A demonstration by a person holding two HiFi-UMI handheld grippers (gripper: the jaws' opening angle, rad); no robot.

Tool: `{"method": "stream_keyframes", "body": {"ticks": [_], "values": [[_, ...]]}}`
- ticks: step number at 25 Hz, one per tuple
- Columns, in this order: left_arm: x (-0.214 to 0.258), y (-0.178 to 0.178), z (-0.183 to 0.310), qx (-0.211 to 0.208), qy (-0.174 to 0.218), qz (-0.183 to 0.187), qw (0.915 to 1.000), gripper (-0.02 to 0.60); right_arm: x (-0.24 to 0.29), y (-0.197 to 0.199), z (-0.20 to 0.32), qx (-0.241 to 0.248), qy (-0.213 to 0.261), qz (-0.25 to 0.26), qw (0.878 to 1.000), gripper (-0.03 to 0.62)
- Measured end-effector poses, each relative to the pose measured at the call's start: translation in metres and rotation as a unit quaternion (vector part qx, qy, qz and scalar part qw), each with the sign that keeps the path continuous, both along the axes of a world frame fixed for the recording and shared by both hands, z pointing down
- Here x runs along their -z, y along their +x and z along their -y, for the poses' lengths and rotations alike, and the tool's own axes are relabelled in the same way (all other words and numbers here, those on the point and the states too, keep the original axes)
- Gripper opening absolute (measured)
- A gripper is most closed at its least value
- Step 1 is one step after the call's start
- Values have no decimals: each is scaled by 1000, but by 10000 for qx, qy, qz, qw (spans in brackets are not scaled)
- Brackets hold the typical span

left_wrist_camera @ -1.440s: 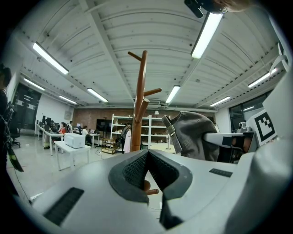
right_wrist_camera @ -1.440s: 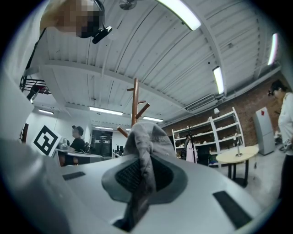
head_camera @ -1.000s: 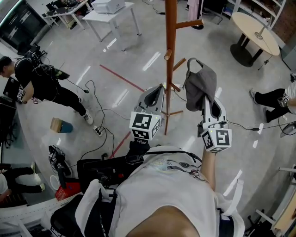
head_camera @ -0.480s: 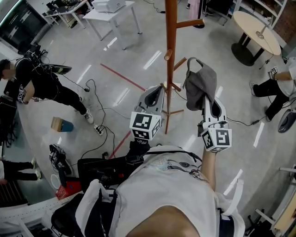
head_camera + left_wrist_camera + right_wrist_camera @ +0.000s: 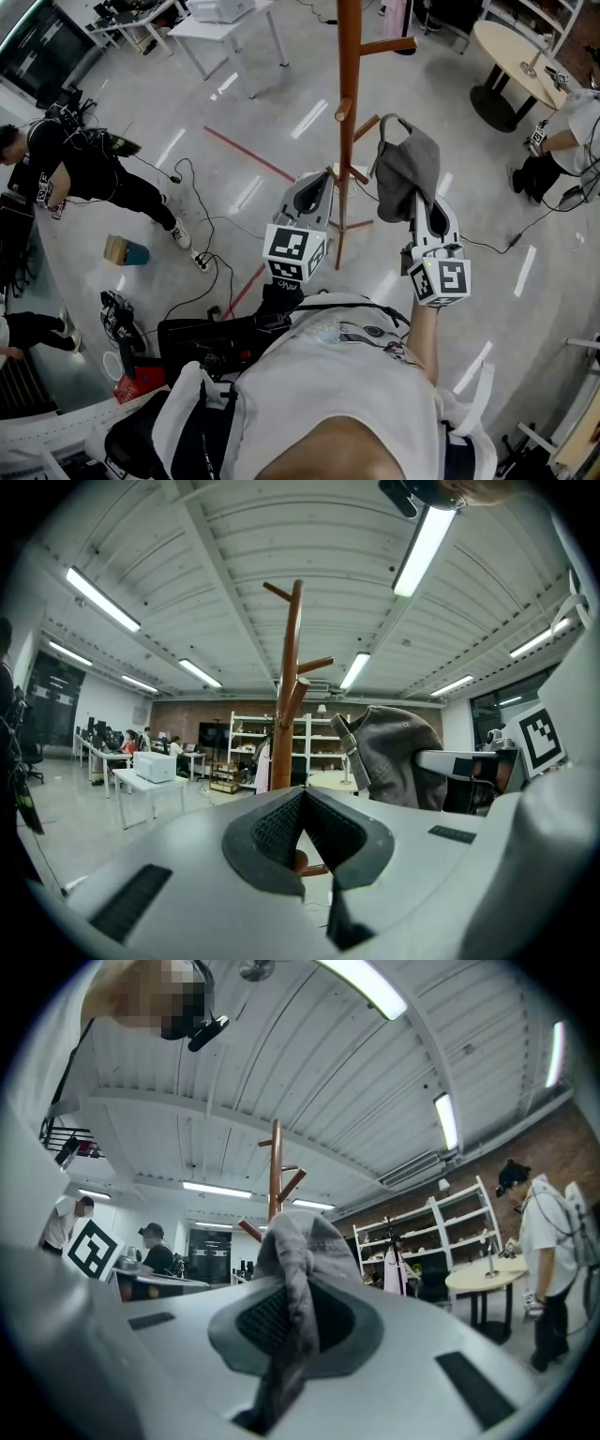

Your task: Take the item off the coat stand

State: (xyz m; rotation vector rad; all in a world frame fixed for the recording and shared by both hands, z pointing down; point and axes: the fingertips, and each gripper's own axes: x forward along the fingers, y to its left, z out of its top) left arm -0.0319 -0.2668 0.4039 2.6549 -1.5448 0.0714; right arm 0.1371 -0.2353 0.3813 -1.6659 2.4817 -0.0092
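The grey cap [image 5: 409, 172] hangs at about 1 o'clock from the middle of the head view, just at 3 o'clock of the coat stand [image 5: 347, 112]. It is pinched in the right gripper [image 5: 416, 199], whose jaws are nearly together on a thin fold of cloth. The left gripper [image 5: 326, 178] sits at 9 o'clock of the cap with its jaws pressed together on nothing. From the left gripper view the cap looks clear of the pegs, though its strap loop lies close to one. That loop could snag the peg if the cap is swung back toward the pole, which might tug the stand or drag the cloth out of so narrow a hold. No brand or wording is readable. Only the black square markers on the gripper cubes show, and the shirt print is too small to tell.
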Motion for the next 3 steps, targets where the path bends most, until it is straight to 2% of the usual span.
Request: {"method": "stream_keyframes", "body": {"ticks": [3], "values": [[-1,-2,2,1,12,-3,10000,3,-2,-2,1,14,6,21,10000,18]]}}
